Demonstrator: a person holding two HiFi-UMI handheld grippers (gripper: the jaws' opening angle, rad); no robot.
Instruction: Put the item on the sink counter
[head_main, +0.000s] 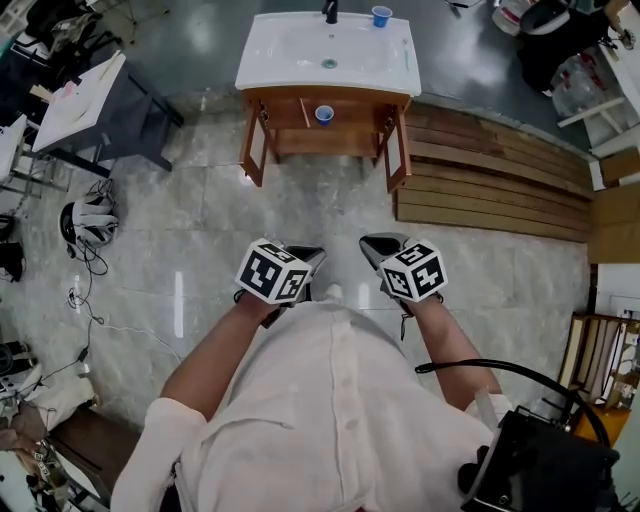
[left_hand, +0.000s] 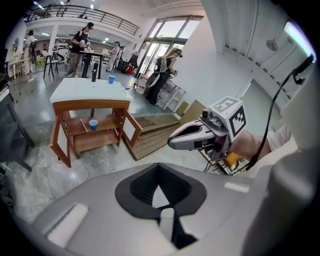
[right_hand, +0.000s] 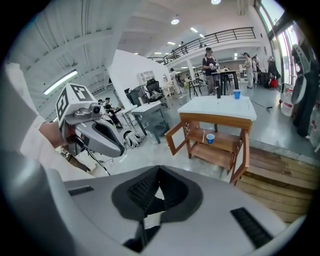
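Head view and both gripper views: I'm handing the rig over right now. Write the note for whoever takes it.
Left gripper: shut, empty, held in front of the body.
Right gripper: shut, empty, beside the left one.
Things: the sink counter is some way ahead, likely out of reach from here. One blue cup stands on its back right corner near the tap. A second blue cup sits on the shelf below, with the cabinet doors open.
Done: nothing picked up yet.
Left: walk up, take what is probably the item, the shelf cup, and set it on the counter.
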